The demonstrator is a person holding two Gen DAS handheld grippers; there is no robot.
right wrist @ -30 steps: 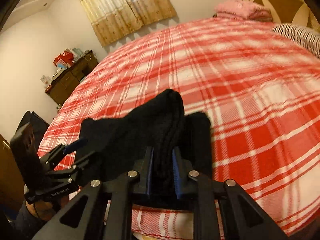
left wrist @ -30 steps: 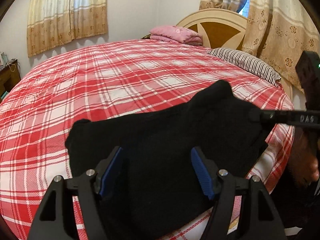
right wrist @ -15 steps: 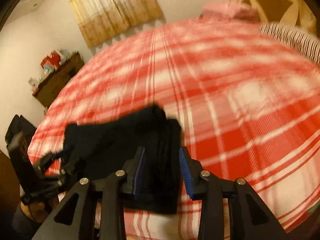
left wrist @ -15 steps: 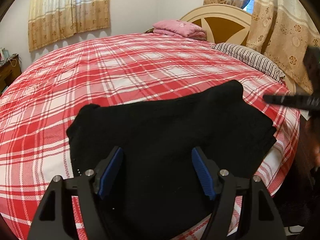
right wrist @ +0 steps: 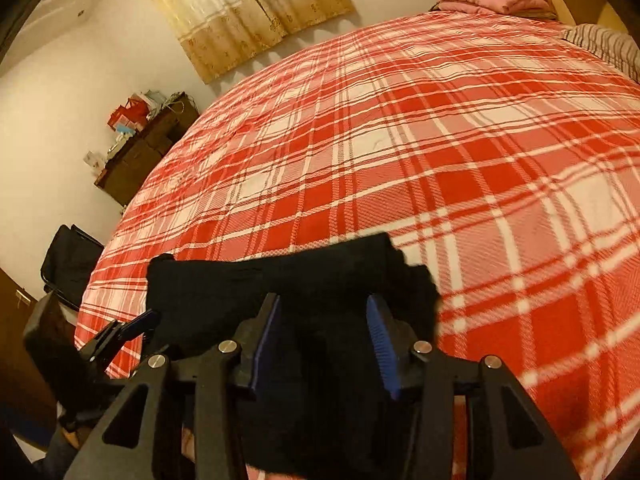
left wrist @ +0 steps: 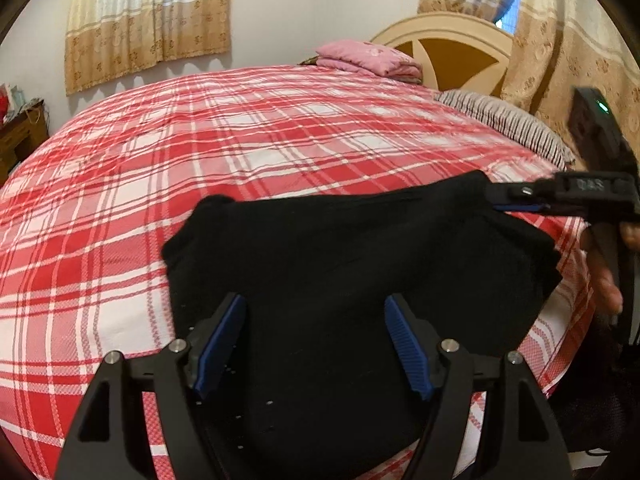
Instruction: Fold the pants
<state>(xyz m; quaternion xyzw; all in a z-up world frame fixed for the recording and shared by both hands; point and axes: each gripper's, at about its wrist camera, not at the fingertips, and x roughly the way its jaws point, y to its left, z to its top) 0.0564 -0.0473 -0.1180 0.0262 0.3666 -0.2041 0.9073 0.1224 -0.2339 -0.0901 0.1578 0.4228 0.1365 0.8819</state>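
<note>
Black pants (left wrist: 360,272) lie folded near the bed's (left wrist: 280,140) edge. My right hand-held gripper (right wrist: 324,344) has just been opening, pants between its pads; my left hand-held gripper (left wrist: 316,340) hovers spread wide above them.

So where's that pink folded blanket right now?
The pink folded blanket sits at the far end of the plaid bed, against the wooden headboard, beside the striped pillow.
</note>
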